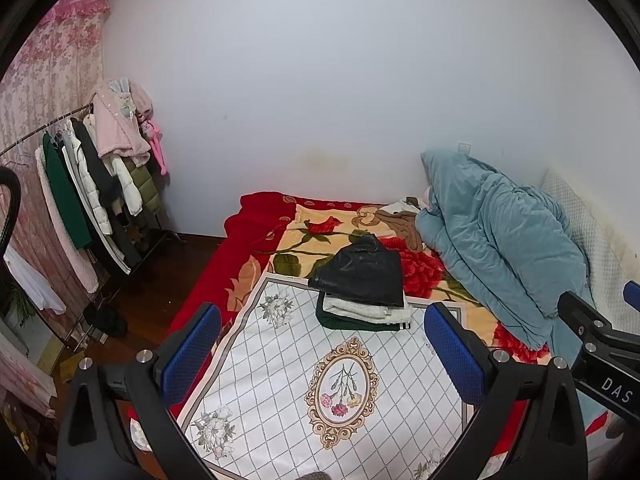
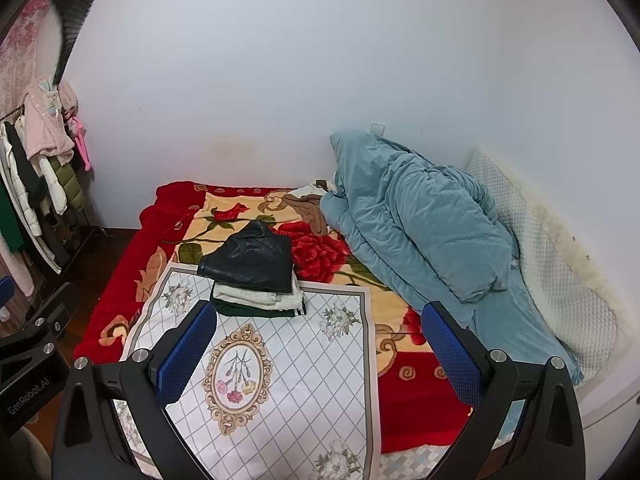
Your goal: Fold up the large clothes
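Note:
A stack of folded clothes sits at the far edge of a white diamond-patterned mat (image 1: 280, 360) (image 2: 304, 360) on the bed. A black leather garment (image 1: 364, 274) (image 2: 252, 260) lies on top, over a white fleecy piece (image 1: 368, 310) (image 2: 256, 298) and a dark green one (image 1: 348, 322) (image 2: 248, 311). My left gripper (image 1: 322, 344) is open and empty, held above the near part of the mat. My right gripper (image 2: 318, 346) is open and empty too, beside it; its body shows at the right of the left wrist view (image 1: 600, 340).
A red floral blanket (image 1: 256, 228) (image 2: 168, 208) covers the bed. A crumpled blue duvet (image 1: 500, 232) (image 2: 420, 224) and a white pillow (image 2: 548, 252) lie at the right. A brown garment (image 1: 408, 224) lies by the duvet. A rack of hanging coats (image 1: 92, 184) stands at the left.

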A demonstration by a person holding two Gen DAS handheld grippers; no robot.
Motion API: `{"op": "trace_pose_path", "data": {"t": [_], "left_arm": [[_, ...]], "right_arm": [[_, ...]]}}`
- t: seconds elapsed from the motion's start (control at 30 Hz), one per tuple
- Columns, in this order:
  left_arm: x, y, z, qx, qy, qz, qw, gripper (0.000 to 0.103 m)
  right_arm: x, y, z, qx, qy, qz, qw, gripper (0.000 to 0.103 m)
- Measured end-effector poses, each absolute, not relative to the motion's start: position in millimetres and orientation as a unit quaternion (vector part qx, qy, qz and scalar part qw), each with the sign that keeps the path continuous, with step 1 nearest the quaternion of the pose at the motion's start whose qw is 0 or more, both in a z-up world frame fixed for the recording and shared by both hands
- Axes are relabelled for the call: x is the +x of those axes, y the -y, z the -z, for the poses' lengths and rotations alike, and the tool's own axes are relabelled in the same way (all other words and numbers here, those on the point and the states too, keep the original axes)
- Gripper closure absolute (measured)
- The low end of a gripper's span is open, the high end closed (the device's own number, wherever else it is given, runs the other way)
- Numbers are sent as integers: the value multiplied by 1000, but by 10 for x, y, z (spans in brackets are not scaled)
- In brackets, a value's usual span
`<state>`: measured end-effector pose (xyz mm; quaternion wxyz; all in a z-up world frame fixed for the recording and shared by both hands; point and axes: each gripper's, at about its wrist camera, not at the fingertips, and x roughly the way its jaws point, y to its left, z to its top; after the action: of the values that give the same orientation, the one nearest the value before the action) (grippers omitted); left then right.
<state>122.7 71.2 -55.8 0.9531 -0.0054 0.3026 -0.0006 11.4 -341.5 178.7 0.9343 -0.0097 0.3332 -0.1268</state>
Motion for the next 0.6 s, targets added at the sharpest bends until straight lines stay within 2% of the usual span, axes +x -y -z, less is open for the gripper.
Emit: {"op": "trace_pose_path", "data": {"t": [0.6], "left_arm": [[1222, -733, 556, -7, -303, 2, 953, 0]], "right_arm": [[81, 3401, -1801, -7, -332, 125, 935, 0]]}}
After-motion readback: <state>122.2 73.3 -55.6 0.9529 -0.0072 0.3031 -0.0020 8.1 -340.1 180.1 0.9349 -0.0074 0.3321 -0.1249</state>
